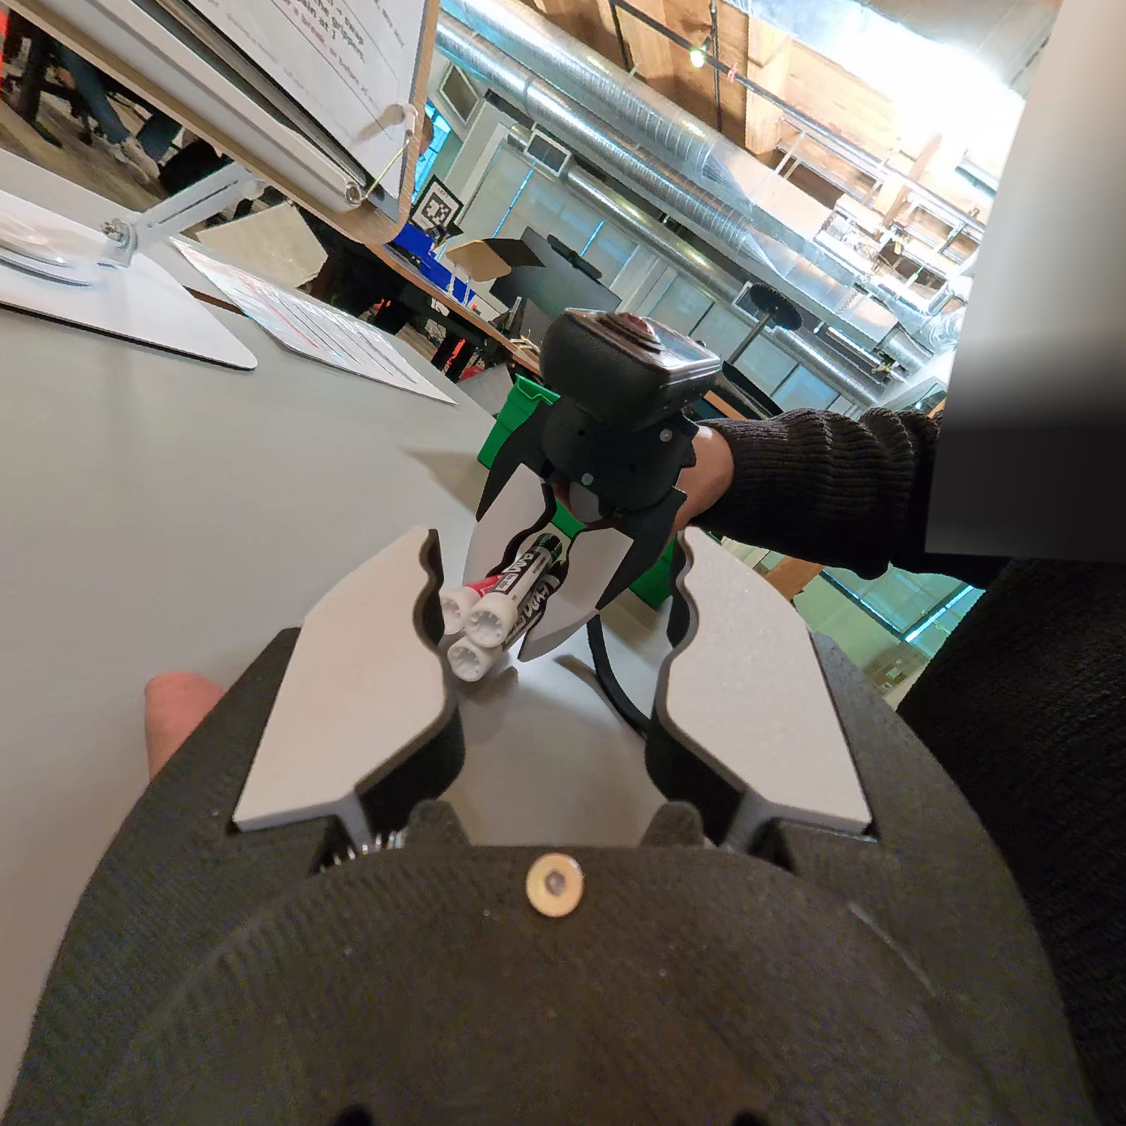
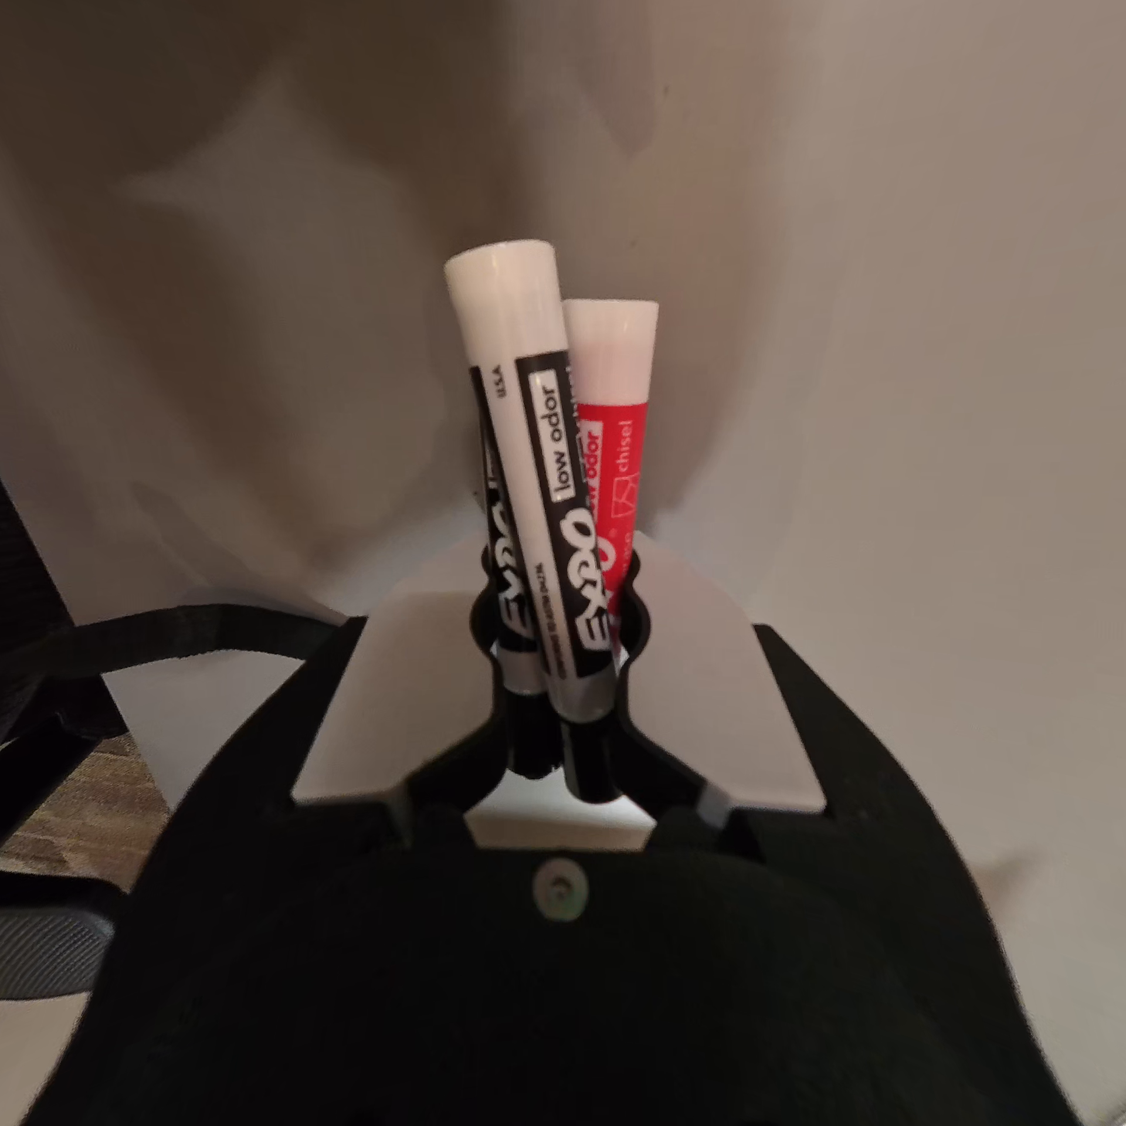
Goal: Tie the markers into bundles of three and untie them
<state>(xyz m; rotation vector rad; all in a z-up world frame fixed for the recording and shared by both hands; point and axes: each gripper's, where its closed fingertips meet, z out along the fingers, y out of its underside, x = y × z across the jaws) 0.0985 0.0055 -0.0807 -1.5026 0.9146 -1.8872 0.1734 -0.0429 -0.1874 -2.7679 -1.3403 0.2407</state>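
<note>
The jaws of the right gripper (image 2: 557,615) were clamped around three markers (image 1: 487,609), holding them together above the worktop (image 1: 183,518), probably for tying. The left gripper (image 1: 551,609) stood spread, empty, facing their ends.

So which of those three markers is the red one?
The marker on the right of the right gripper; its label is red, while the other two have black ones.

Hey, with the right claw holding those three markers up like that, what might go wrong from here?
1. The markers sit uneven in the right claw, so one may slip out.
2. No band shows around them; they may splay if the grip loosens.
3. The open left claw is close and could knock their white ends.
</note>
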